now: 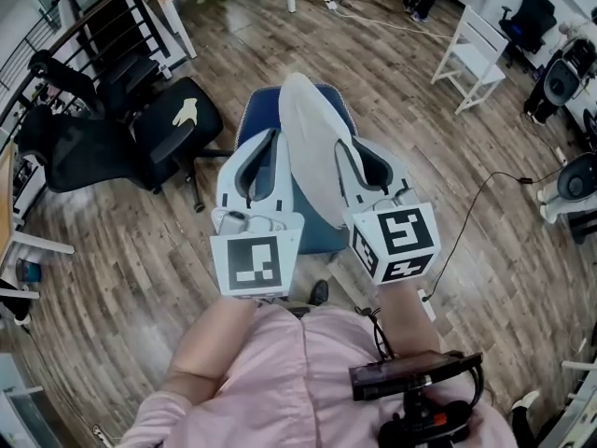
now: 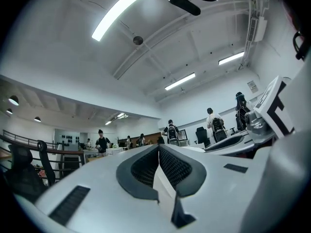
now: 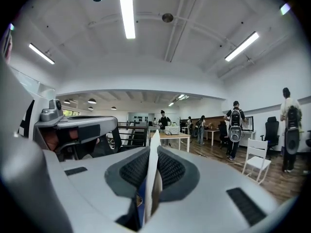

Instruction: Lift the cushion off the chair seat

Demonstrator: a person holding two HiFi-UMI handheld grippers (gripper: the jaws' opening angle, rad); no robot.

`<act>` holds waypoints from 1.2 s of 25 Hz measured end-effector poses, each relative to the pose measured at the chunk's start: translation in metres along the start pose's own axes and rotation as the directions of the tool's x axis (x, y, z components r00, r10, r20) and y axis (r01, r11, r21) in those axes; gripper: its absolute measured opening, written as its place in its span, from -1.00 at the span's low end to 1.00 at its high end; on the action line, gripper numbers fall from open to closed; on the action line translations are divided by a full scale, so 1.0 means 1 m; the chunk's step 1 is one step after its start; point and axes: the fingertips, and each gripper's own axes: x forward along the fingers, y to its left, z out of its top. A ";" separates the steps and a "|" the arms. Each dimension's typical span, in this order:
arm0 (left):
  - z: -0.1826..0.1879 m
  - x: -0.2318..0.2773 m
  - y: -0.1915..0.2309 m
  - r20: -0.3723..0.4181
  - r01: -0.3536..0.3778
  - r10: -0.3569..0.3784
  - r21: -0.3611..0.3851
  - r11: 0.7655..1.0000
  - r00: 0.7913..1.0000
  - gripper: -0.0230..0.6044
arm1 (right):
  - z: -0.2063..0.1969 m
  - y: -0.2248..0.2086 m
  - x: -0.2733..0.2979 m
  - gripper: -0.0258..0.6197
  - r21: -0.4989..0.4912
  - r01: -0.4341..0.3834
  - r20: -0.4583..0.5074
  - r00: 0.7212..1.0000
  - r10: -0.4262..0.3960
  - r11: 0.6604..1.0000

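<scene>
The cushion [image 1: 312, 147] is off the blue chair seat [image 1: 320, 234] and stands on edge in the air above it; its long axis runs away from you, from near your right wrist up and forward over the seat, leaning a little to your left.

Your right tongs [image 1: 362, 157] are the ones carrying it; the right gripper view shows them [image 3: 154, 152] clenched on a thin pale edge of the cushion [image 3: 152, 178], which stands upright between the ribbed pads, with a sliver of blue below it.

Your left tongs [image 1: 259, 152] sit just beside the cushion's left face, alongside it, not around it; in the left gripper view they [image 2: 159, 154] are closed tip to tip, and as far as that view lets me judge, nothing is caught in them, though a pale wedge lower down is hard to read.

So the cushion lies to the right of your left tongs and inside your right ones, and the right hand bears the weight; judging by the gap to the seat, the lift looks essentially done. Any further raise should follow the cushion's long axis straight up, so the broad face does not swing into your left gripper.
</scene>
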 end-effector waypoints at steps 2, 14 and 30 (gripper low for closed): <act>0.000 -0.003 0.007 0.000 0.002 -0.002 -0.002 1.000 1.000 -0.88 | 0.001 0.008 0.001 -0.80 -0.004 0.001 0.002 1.000 -0.001 1.000; 0.009 0.000 0.017 0.020 0.022 -0.022 -0.021 1.000 1.000 -0.88 | 0.013 0.023 0.002 -0.80 -0.046 0.018 0.012 1.000 -0.017 0.999; 0.004 0.007 0.022 0.024 0.033 -0.032 -0.020 0.999 0.999 -0.88 | 0.014 0.019 0.010 -0.81 -0.064 0.050 0.025 0.999 -0.049 0.997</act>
